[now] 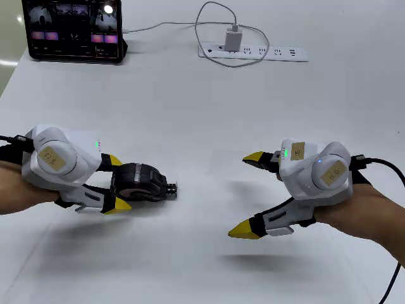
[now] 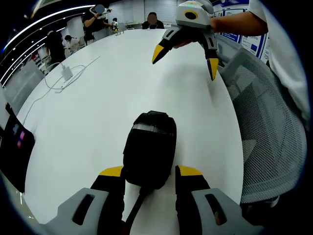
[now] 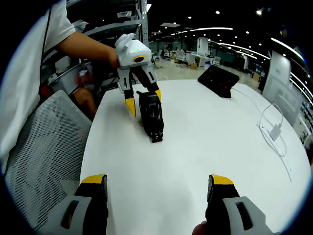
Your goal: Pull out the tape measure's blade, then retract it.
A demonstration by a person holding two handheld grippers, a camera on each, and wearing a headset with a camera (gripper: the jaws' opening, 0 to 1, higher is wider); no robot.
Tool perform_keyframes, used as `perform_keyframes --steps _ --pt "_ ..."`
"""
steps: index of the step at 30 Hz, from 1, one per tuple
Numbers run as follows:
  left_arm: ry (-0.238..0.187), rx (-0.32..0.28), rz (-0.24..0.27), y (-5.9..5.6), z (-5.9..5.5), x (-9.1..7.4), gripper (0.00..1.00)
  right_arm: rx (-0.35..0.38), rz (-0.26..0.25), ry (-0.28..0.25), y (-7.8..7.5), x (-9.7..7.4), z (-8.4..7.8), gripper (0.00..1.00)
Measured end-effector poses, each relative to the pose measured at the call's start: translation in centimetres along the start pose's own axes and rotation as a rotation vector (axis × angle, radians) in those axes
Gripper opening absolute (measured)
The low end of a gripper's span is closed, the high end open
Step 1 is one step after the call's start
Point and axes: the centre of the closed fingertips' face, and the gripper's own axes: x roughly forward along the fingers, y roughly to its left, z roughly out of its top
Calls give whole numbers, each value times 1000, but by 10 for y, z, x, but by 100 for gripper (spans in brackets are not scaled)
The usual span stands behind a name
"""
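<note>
1. Here, in the head view, I am pinching the black tape measure (image 1: 140, 182) in my left gripper (image 1: 120, 183), one yellow-tipped jaw on each side of the case, low on the white table (image 1: 202, 120). I judge I am anchoring the case so the blade has something to pull against. The end hook (image 1: 172, 188) is pointing toward my right gripper (image 1: 247, 195), which is hanging spread wide and empty, well apart from it. A tablet (image 1: 73, 28) and a power strip (image 1: 253, 50) are sitting at the far edge, out of the way.
2. In the left gripper view, I am getting the contact more plainly. Both jaws are pressing against the flanks of the case near its back end, and a dark strap (image 2: 137, 205) is trailing down between them. The right gripper is showing across the table, its jaws parted.
3. In the right gripper view, I am looking along my open jaws over bare table, and the lining-up is becoming clear. The hook is sitting tight at the mouth of the case, so no blade is out yet. It is facing me, a little left of the gap between my jaws. I judge I am needing to close in and shift across before nipping it. A mesh chair (image 3: 44, 147) is standing beside the table.
</note>
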Motion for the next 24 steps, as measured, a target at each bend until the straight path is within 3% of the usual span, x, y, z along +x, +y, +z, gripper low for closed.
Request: perform_keyframes --steps 7,16,24 --pt "12 27 -3 4 -1 2 28 4 16 -1 3 3 0 83" --pt "40 43 -25 2 -2 3 28 -2 29 -7 5 10 3 82" --pt "47 50 -25 2 -3 4 27 -20 36 -28 -1 22 10 79"
